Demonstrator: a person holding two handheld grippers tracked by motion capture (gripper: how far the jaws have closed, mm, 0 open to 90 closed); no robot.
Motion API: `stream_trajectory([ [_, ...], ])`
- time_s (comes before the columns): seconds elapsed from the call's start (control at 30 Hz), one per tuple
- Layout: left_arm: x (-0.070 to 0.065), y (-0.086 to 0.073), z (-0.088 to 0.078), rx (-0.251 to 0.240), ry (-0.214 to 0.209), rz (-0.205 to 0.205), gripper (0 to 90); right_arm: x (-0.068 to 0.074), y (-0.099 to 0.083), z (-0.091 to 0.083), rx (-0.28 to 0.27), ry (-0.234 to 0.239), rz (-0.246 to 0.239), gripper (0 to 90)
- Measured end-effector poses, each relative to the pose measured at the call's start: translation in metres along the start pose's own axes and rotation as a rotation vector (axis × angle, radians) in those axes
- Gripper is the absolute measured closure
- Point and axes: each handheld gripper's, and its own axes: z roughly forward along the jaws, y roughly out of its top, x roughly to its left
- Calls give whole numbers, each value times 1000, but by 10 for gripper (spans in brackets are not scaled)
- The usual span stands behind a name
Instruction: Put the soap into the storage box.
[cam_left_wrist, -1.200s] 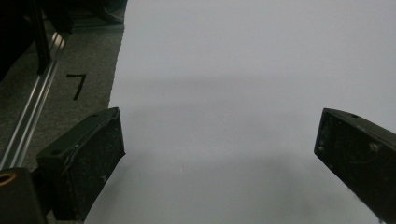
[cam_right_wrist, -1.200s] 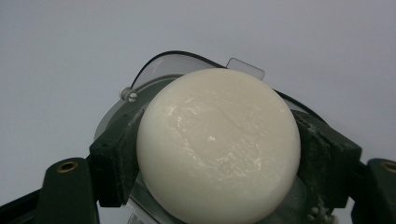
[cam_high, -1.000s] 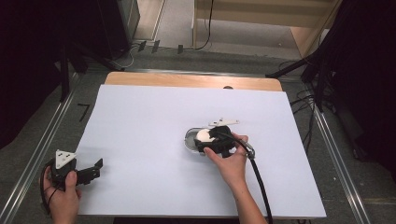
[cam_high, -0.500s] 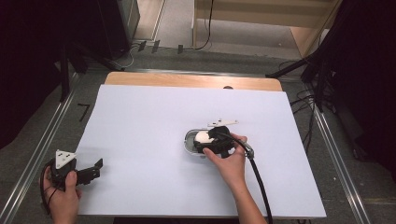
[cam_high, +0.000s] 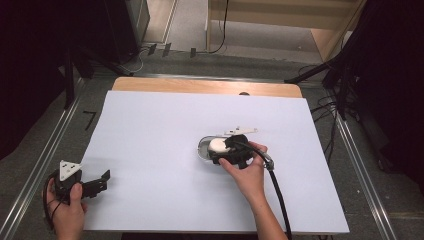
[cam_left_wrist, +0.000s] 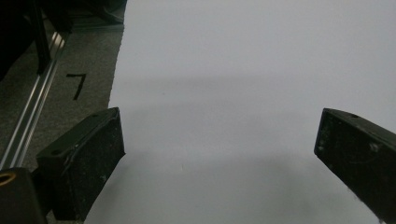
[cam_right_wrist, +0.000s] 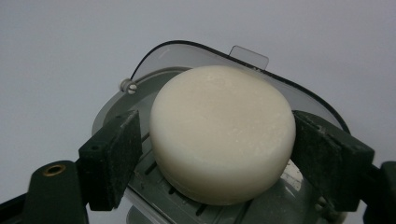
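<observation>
Opening just now, the right claw (cam_right_wrist: 217, 154) has its jaws either side of the round soap (cam_right_wrist: 223, 131), a gap showing at the left pad; earlier they were shut. The soap sits in the soap dish (cam_right_wrist: 187, 58) between the jaws. Bare table (cam_high: 150, 130) lies all around. The left claw (cam_left_wrist: 219, 154) gapes empty.

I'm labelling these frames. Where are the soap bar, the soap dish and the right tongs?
soap bar (cam_right_wrist: 223, 130), right gripper view, flat top face.
soap dish (cam_right_wrist: 161, 70), right gripper view, far rim.
right tongs (cam_right_wrist: 217, 154), right gripper view, midway between tips.
</observation>
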Motion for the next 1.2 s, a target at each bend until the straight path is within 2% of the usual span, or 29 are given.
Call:
stream_trajectory([
  [0.6,0,0,0,1,1,3,21,-6,5,-16,-64,-3,36,218],
  [1.2,0,0,0,3,2,5,21,-26,0,-36,-91,-34,48,199],
])
